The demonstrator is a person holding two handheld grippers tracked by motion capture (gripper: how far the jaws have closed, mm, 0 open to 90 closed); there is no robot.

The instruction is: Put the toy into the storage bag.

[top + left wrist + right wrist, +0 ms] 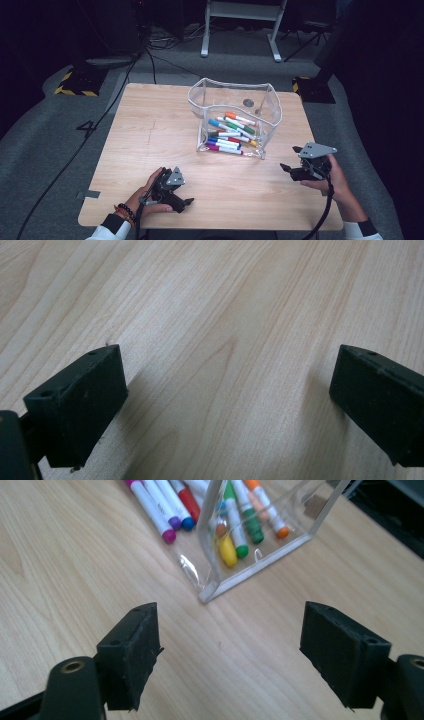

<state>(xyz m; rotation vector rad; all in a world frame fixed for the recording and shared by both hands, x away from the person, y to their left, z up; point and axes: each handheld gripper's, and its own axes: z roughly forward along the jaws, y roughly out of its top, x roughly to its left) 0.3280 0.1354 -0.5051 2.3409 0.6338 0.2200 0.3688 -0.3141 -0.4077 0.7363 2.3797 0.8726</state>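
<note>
A clear plastic pouch (233, 100) with white edging stands open on the wooden table (150, 130), with several coloured markers (231, 132) inside it. In the right gripper view the pouch's corner (215, 587) and the markers (235, 525) lie just ahead. My right gripper (289, 159) is open, low at the right of the pouch, and holds nothing; its jaws stand wide apart around (230, 655). My left gripper (189, 201) rests near the table's front edge, open and empty, and in the left gripper view (227, 410) it faces bare wood.
The table stands on grey carpet. A black cable (75, 150) runs across the floor at the left. White frame legs (240, 30) stand beyond the far edge. Dark stands with yellow-black tape (75, 85) sit at the back corners.
</note>
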